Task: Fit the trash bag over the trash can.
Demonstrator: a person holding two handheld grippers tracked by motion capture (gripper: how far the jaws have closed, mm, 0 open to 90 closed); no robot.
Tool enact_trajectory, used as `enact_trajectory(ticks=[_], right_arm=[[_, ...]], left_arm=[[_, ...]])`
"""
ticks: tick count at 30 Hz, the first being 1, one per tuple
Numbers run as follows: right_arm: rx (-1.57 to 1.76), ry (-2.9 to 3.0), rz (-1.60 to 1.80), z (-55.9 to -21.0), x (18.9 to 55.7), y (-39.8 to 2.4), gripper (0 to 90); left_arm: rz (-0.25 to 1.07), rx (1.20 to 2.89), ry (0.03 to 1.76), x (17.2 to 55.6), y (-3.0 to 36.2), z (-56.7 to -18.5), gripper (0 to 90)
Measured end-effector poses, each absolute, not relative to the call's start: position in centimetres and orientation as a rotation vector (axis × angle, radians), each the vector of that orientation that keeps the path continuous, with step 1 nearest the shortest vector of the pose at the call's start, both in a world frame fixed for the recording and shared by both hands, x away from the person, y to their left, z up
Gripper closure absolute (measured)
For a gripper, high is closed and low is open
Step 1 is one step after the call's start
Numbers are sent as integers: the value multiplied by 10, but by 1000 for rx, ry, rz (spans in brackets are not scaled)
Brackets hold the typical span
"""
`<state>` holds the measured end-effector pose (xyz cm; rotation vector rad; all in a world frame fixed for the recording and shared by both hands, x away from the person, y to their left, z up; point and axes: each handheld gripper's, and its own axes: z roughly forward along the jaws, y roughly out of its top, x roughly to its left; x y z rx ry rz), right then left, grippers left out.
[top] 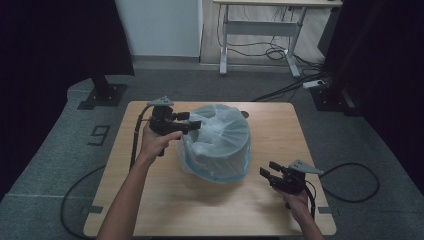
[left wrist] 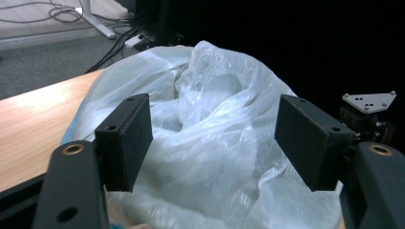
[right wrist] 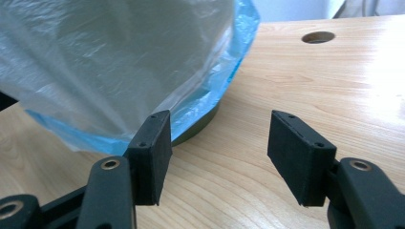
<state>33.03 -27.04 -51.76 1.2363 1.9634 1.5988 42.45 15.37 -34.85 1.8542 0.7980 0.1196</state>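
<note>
Looking down from the high view, a bin point(top: 220, 145) lined with a thin white plastic bag point(top: 222, 132) stands near the middle of the wooden table point(top: 165, 200); a blue edge of the bag hangs low around the bin's base. The left gripper point(top: 192, 122), held in the person's left hand point(top: 155, 142), sits at the upper left rim of the bag, its jaws pointing across the top. Whether the tips touch the plastic cannot be told from here. The right gripper point(top: 266, 175) rests low near the table's right front, well apart from the bin, jaws aimed toward it. The right hand point(top: 296, 200) is partly cut off by the bottom edge.

In the left gripper view, the left gripper point(left wrist: 215, 138) has its jaws spread wide, with crumpled folds of the bag point(left wrist: 215, 109) lying beyond and between them. Neither pad presses on the plastic, so nothing is held. The bin itself is hidden under the bag. At the far right the grey plate of the other gripper point(left wrist: 370, 101) shows against a dark background.

In the right gripper view, the right gripper point(right wrist: 217, 152) also stands wide open, with bare table point(right wrist: 325, 95) between the pads. The bag point(right wrist: 119, 62) and its blue hem hang just beyond the left pad, and a dark sliver of the bin's base point(right wrist: 200, 126) peeks out beneath. A round hole point(right wrist: 318, 36) marks the tabletop farther back. The bag's top is cut off.
</note>
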Motion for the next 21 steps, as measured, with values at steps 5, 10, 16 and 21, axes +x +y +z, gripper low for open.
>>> enact_trajectory(ticks=[5, 10, 16, 21], right_arm=[[1257, 1946, 1602, -518, 330, -272, 399], [1256, 1948, 1607, -518, 330, -271, 398], [1252, 1956, 1605, -519, 330, -270, 396], [1256, 1930, 1624, -516, 330, -272, 396]], left_arm=[[102, 1860, 803, 429, 150, -352, 294], [60, 1839, 793, 436, 147, -351, 300], [36, 1866, 779, 446, 134, -350, 312], [27, 1903, 753, 450, 119, -349, 332]])
